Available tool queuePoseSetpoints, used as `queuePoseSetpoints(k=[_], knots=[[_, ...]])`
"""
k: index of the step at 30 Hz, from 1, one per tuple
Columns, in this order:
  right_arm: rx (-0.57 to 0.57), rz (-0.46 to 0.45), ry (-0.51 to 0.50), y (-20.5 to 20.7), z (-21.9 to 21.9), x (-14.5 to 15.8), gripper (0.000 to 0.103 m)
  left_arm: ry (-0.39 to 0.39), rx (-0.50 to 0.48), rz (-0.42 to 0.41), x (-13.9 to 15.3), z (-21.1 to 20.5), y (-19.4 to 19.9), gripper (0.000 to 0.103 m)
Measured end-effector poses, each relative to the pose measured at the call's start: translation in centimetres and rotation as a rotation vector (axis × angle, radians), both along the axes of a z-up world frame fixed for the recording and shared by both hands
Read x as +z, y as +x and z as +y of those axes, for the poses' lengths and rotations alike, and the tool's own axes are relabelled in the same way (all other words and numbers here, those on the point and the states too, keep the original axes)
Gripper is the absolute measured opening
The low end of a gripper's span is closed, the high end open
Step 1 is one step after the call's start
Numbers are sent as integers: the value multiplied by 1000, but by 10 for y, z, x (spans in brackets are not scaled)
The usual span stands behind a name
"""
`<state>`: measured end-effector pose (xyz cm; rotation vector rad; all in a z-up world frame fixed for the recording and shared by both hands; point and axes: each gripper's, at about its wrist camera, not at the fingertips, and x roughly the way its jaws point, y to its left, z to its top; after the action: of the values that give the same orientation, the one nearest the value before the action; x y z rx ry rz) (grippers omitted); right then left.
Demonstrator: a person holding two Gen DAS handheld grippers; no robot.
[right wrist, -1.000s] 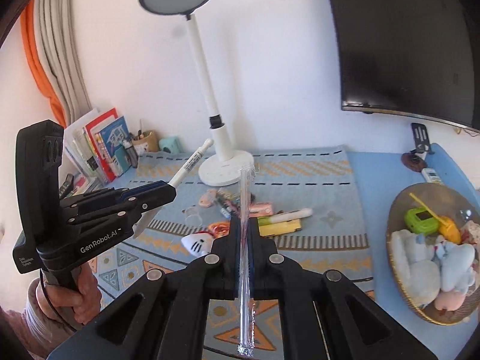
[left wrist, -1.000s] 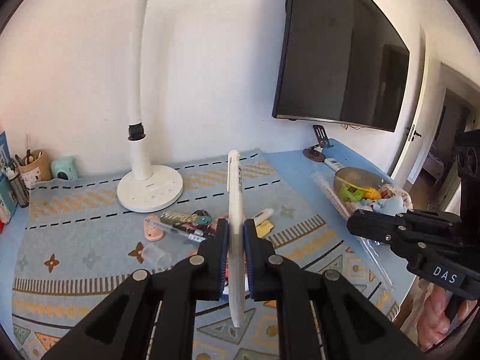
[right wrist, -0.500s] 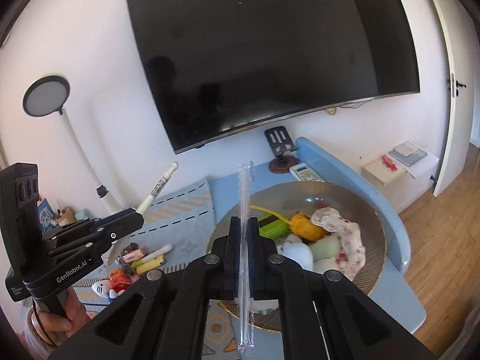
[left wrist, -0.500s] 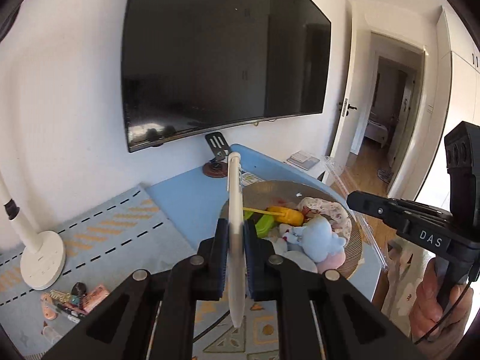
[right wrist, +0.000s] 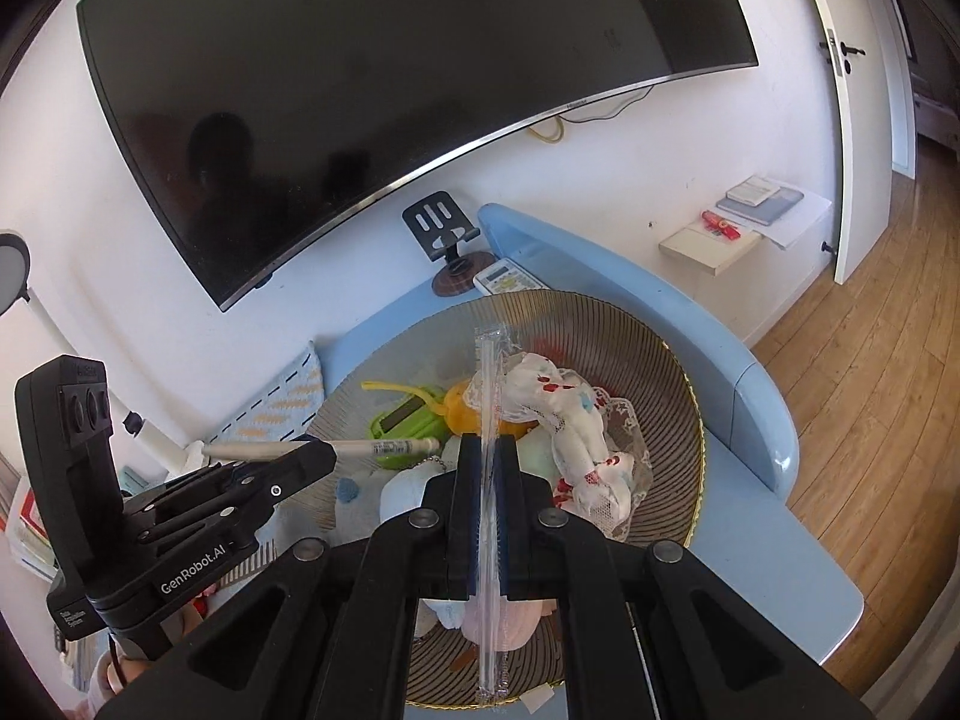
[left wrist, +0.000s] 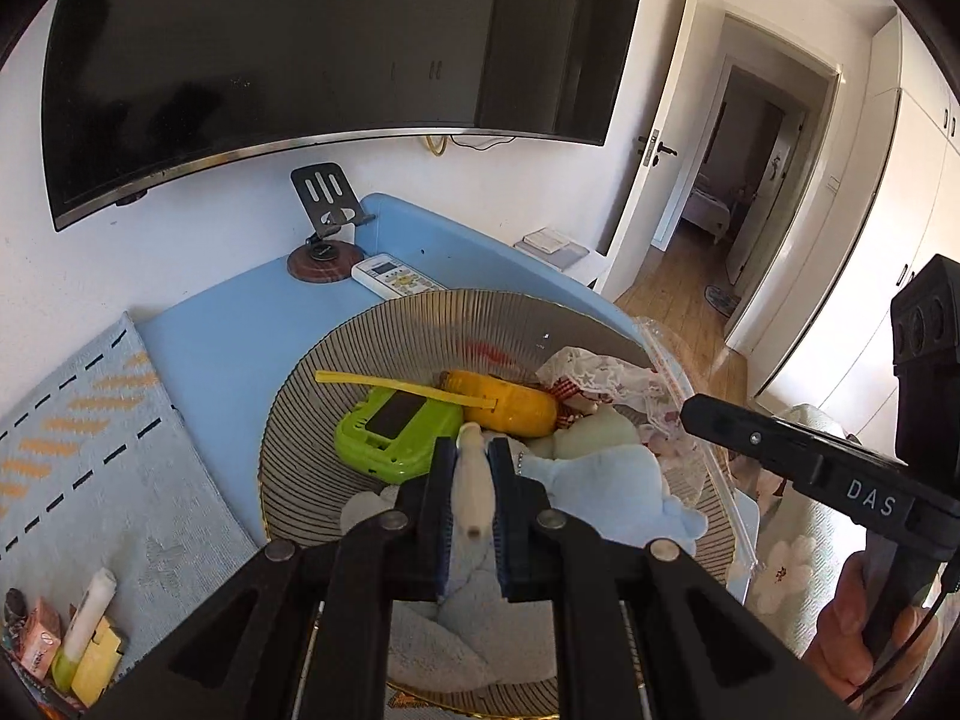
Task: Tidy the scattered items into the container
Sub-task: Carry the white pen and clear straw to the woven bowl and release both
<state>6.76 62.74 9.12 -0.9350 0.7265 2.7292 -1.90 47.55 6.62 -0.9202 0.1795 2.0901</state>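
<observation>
A white pen [left wrist: 471, 483] is clamped between the closed jaws of the left gripper [left wrist: 471, 498], and a wrapped clear straw [right wrist: 491, 480] is pinched by the right gripper [right wrist: 491, 504] — both poised over the ribbed bowl [right wrist: 672, 372] below their fingertips. The straw could be bounced off the heaped soft toys [left wrist: 606, 480] and rolled over the rim — its length overhangs.

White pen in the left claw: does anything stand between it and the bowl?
Nothing visible does. The left claw holds the white pen over the bowl, above the pale blue plush and green toy already inside.
</observation>
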Motion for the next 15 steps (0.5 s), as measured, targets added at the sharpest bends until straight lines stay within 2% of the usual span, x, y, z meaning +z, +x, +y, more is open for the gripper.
queuePoseSetpoints(k=[7, 8, 10, 11, 12, 15], knots=[[9, -28, 23, -14, -5, -9, 5, -12, 1, -37, -11, -4, -9, 9], [7, -36, 33, -15, -6, -10, 6, -19, 3, -34, -11, -5, -10, 12], [3, -58, 47, -18, -6, -11, 8, -30, 3, -47, -12, -8, -10, 31], [5, -67, 44, -18, -6, -11, 12, -33, 5, -59, -11, -11, -10, 53], [13, -67, 43, -16, -6, -11, 16, -31, 12, -62, -10, -16, -9, 68], [6, -32, 57, -4, -8, -3, 28, -28, 30, -34, -3, -33, 1, 68]])
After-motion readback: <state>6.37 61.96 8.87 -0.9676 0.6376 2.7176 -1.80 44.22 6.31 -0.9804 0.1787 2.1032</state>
